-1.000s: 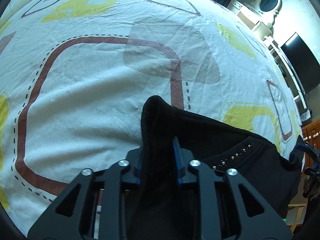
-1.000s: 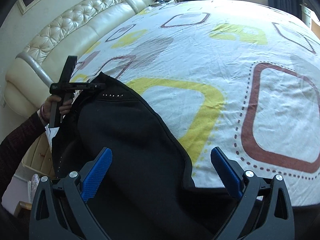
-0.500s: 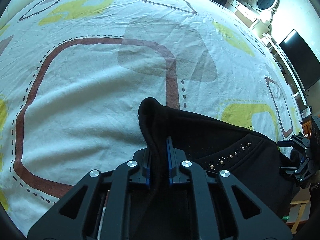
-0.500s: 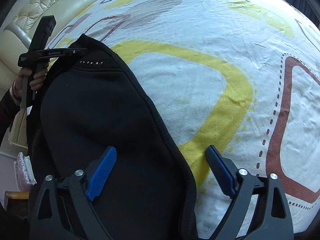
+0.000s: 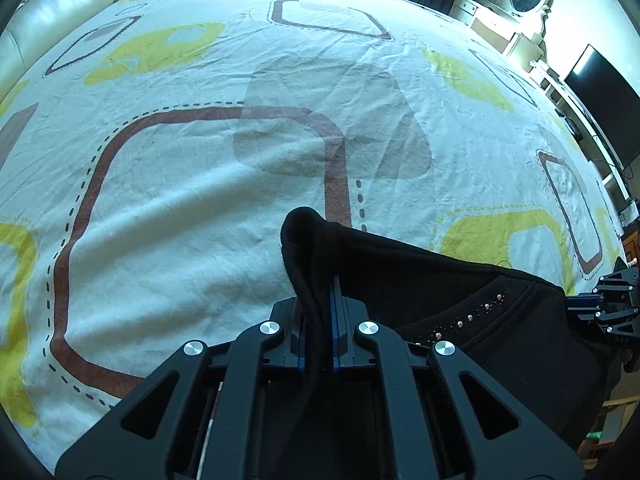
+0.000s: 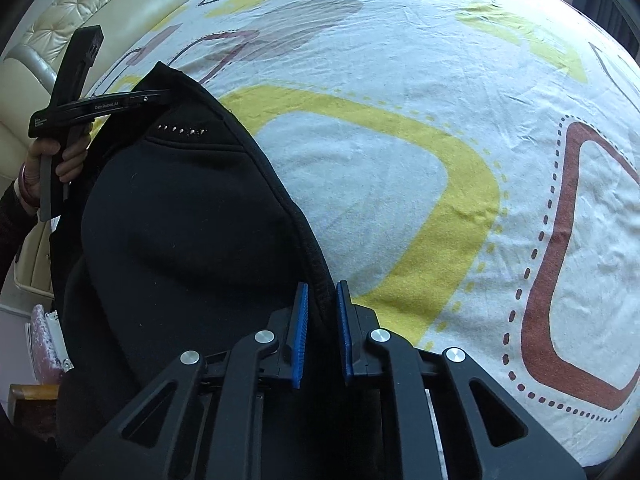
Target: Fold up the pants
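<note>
Black pants (image 5: 440, 288) with a row of small studs lie at the near edge of the patterned bed sheet (image 5: 200, 200). My left gripper (image 5: 320, 300) is closing its last bit on a bunched corner of the pants, and its blue pads press on the cloth. In the right wrist view the pants (image 6: 180, 220) spread to the left. My right gripper (image 6: 322, 292) is closing on their thick seamed edge, which sits between the blue pads. A hand (image 6: 52, 156) holds the left gripper (image 6: 156, 96) at the far corner of the pants.
The sheet (image 6: 400, 160) stretches far ahead, white with yellow and brown rounded squares. A cream tufted headboard (image 6: 80, 0) stands at the left. A dark TV (image 5: 600, 96) and a white dresser (image 5: 500, 28) line the far right wall.
My right gripper has gone from wide open to shut on the pants' edge and has come down closer to it. My left gripper has tightened on the bunched corner.
</note>
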Demonstrator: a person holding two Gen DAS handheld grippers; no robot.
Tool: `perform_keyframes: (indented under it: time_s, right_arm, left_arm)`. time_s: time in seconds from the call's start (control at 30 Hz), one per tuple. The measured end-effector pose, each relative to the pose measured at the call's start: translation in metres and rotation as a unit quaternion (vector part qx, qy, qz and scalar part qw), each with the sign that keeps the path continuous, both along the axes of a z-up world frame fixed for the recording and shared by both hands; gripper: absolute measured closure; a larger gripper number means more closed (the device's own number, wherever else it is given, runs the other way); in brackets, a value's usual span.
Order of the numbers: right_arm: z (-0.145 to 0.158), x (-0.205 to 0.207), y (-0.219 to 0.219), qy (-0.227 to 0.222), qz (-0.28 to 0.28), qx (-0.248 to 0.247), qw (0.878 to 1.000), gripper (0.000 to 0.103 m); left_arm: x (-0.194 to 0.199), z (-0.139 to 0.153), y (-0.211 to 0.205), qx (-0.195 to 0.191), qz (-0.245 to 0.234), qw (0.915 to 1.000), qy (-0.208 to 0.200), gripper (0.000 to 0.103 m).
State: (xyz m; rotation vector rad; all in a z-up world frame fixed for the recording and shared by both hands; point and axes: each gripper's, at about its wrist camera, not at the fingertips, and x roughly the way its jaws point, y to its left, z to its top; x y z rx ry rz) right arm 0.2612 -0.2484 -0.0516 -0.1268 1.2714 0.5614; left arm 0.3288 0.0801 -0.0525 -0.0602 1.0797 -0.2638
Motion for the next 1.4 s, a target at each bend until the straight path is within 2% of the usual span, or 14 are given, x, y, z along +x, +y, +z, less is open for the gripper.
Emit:
perform_keyframes:
  time_s: [0.13, 0.3, 0.47, 0.53, 0.6, 0.77, 0.9, 1.03, 1.13, 1.2, 1.27, 1.33, 1.4]
  right_arm:
    - [0.018, -0.009, -0.001, -0.029, -0.011, 0.014, 0.999, 0.093]
    - [0.06, -0.047, 0.006, -0.082, -0.009, 0.045, 0.996, 0.093]
    - [0.09, -0.113, 0.026, -0.125, 0.013, 0.043, 0.991, 0.093]
    - [0.091, -0.14, 0.035, -0.123, 0.023, 0.053, 0.991, 0.093]
    - [0.085, -0.169, 0.045, -0.125, 0.038, 0.043, 0.991, 0.093]
    - [0.051, -0.222, 0.066, -0.091, 0.055, 0.041, 0.994, 0.093]
    - [0.022, -0.252, 0.082, -0.074, 0.066, 0.015, 0.995, 0.093]
    - [0.014, -0.257, 0.076, -0.07, 0.045, 0.021, 0.996, 0.093]
    - [0.013, -0.259, 0.072, -0.063, 0.038, 0.027, 0.997, 0.091]
    - [0.013, -0.258, 0.069, -0.05, 0.041, 0.033, 0.997, 0.084]
    - [0.015, -0.259, 0.065, -0.026, 0.041, 0.058, 0.997, 0.065]
    - [0.022, -0.258, 0.06, -0.012, 0.043, 0.084, 0.995, 0.06]
    - [0.033, -0.25, 0.054, -0.01, 0.037, 0.104, 0.994, 0.06]
  left_arm:
    - [-0.006, 0.015, 0.014, -0.053, 0.013, 0.9984, -0.018, 0.096]
    - [-0.033, 0.044, 0.036, -0.126, 0.018, 0.9904, -0.053, 0.096]
    - [-0.087, 0.065, 0.065, -0.176, 0.016, 0.9806, -0.085, 0.096]
    - [-0.115, 0.066, 0.079, -0.194, 0.02, 0.9768, -0.089, 0.096]
    - [-0.143, 0.064, 0.092, -0.206, 0.023, 0.974, -0.091, 0.096]
    - [-0.202, 0.042, 0.115, -0.214, 0.03, 0.9729, -0.083, 0.093]
    - [-0.233, 0.015, 0.132, -0.232, 0.051, 0.9698, -0.055, 0.088]
    - [-0.256, -0.008, 0.14, -0.228, 0.064, 0.9709, -0.032, 0.088]
    - [-0.271, -0.014, 0.141, -0.227, 0.072, 0.9707, -0.03, 0.087]
    - [-0.276, -0.014, 0.14, -0.194, 0.072, 0.9776, -0.034, 0.086]
    - [-0.283, -0.02, 0.152, -0.156, 0.091, 0.9829, -0.034, 0.086]
    - [-0.288, -0.027, 0.174, -0.151, 0.121, 0.9807, -0.024, 0.086]
    - [-0.295, -0.027, 0.193, -0.179, 0.149, 0.9723, -0.023, 0.086]
